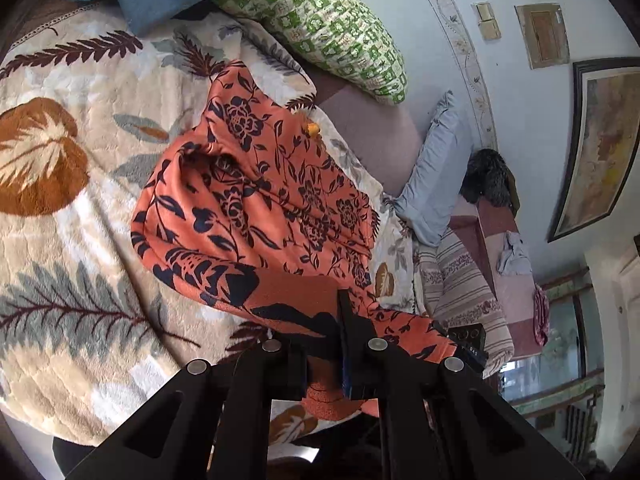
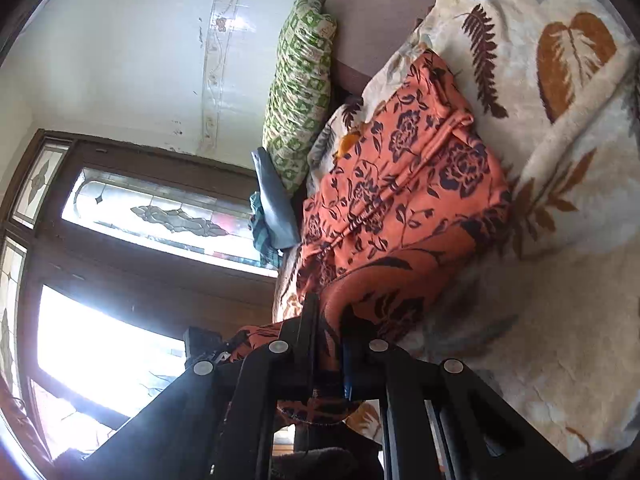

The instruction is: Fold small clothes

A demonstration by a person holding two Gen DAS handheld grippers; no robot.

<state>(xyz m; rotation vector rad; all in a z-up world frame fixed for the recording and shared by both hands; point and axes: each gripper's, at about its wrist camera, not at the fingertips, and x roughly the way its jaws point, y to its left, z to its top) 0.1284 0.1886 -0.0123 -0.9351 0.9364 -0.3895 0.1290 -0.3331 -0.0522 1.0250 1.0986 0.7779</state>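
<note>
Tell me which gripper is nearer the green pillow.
Cannot tell: no view shows both. The left gripper and right gripper each clamp a near edge of the orange cloth, and the green pillow lies beyond the cloth's far end in each.

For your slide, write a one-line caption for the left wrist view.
Left gripper shut on the orange floral garment, lifting its near edge above the leaf-patterned blanket.

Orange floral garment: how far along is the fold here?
Done: both grippers have a near edge pinched, the left gripper and right gripper shut on the orange floral garment. In hand: that edge is raised. Left: the rest lies bunched on the leaf-print blanket; no finished fold shows.
</note>
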